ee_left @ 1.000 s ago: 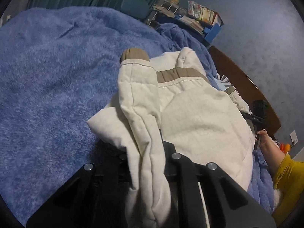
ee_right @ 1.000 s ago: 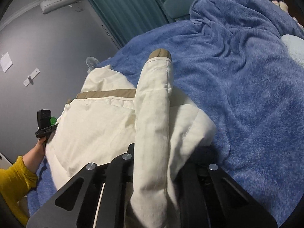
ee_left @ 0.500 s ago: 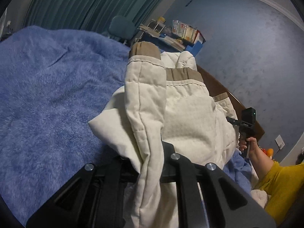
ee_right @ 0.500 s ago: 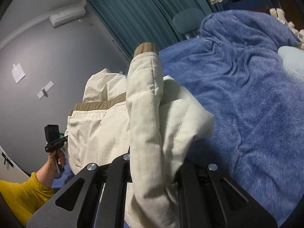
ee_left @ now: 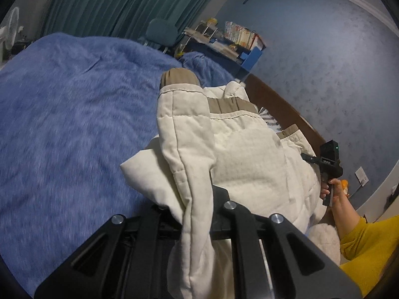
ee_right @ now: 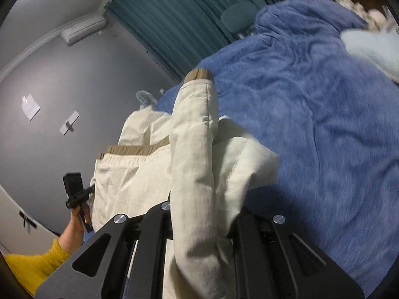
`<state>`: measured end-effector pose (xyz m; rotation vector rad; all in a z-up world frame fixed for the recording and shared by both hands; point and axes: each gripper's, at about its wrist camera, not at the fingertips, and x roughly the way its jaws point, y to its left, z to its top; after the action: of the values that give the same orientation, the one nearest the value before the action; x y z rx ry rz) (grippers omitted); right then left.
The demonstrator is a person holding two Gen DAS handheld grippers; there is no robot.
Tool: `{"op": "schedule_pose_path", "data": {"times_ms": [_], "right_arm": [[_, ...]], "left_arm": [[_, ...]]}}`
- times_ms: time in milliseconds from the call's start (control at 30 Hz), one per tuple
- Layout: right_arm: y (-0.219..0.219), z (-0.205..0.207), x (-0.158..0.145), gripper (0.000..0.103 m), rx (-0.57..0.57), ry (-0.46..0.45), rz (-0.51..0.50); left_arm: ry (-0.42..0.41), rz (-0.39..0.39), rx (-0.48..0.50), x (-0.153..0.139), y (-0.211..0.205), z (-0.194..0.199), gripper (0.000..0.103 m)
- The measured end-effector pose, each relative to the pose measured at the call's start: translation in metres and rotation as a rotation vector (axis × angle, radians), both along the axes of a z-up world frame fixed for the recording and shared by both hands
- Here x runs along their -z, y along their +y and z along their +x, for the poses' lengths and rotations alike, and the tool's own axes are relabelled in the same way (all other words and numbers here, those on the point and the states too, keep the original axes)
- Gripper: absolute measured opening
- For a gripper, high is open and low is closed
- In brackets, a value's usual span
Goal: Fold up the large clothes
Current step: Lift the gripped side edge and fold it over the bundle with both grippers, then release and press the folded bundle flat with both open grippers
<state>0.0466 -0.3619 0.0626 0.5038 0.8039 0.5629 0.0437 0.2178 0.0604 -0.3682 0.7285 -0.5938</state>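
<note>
Both tools clamped, jacket draped over (cream)

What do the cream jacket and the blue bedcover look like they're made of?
Cream jacket: looks like matte quilted cotton-type fabric, padded, with stitched channels and tan knit-looking cuffs. Blue bedcover: seems a plush fleece or faux-fur blanket, with a fuzzy nap and soft rumples. Exact fibres can't be told.
</note>
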Motion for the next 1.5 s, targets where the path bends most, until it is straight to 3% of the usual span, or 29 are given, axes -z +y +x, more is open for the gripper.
{"op": "schedule_pose_path", "data": {"times_ms": [67, 233, 433, 600, 667, 733, 767, 800, 900, 967, 1067, 1167, 1267, 1400, 1467, 1500], "right_arm": [[-0.002, 0.006, 0.017, 0.010, 0.045, 0.064, 0.003], [0.000, 0.049, 0.063, 0.012, 0.132, 0.200, -0.103], [-0.012, 0.080, 0.097, 0.016, 0.129, 0.221, -0.106], [-0.030, 0.089, 0.128, 0.025, 0.119, 0.299, -0.028], [-0.030, 0.088, 0.129, 0.032, 0.128, 0.300, -0.040], [-0.028, 0.085, 0.124, 0.050, 0.154, 0.296, -0.095], [-0.027, 0.082, 0.119, 0.071, 0.177, 0.280, -0.144], [-0.026, 0.080, 0.114, 0.082, 0.189, 0.262, -0.181], [-0.010, 0.065, 0.086, 0.082, 0.183, 0.169, -0.305], [0.011, 0.053, 0.068, 0.085, 0.174, 0.107, -0.417], [0.053, 0.025, 0.035, 0.092, 0.155, -0.005, -0.551], [0.086, -0.016, 0.015, 0.096, 0.112, -0.080, -0.564], [0.113, -0.056, 0.015, 0.096, 0.072, -0.090, -0.536], [0.146, -0.091, 0.041, 0.096, 0.033, -0.022, -0.535], [0.161, -0.092, 0.060, 0.096, 0.014, 0.047, -0.579], [0.167, -0.092, 0.067, 0.096, 0.006, 0.066, -0.605]], "left_arm": [[0.036, 0.012, -0.017, 0.014, 0.000, 0.003, 0.007], [0.150, 0.117, -0.079, 0.057, -0.012, 0.042, 0.008], [0.188, 0.068, -0.076, 0.088, 0.003, 0.071, 0.011], [0.220, 0.013, -0.081, 0.114, 0.012, 0.072, 0.022], [0.226, 0.015, -0.086, 0.116, 0.015, 0.070, 0.027], [0.236, 0.044, -0.109, 0.115, 0.015, 0.067, 0.037], [0.235, 0.084, -0.133, 0.111, 0.015, 0.062, 0.043], [0.227, 0.119, -0.147, 0.108, 0.013, 0.059, 0.050], [0.142, 0.283, -0.230, 0.079, 0.005, 0.040, 0.073], [0.054, 0.312, -0.266, 0.050, -0.003, 0.019, 0.078], [0.004, 0.339, -0.325, 0.015, -0.022, -0.011, 0.092], [-0.015, 0.378, -0.337, 0.000, -0.052, -0.044, 0.095], [0.049, 0.412, -0.351, 0.007, -0.088, -0.071, 0.095], [0.138, 0.427, -0.350, 0.037, -0.134, -0.093, 0.095], [0.139, 0.452, -0.306, 0.049, -0.157, -0.093, 0.095], [0.126, 0.500, -0.295, 0.056, -0.171, -0.091, 0.095]]}}
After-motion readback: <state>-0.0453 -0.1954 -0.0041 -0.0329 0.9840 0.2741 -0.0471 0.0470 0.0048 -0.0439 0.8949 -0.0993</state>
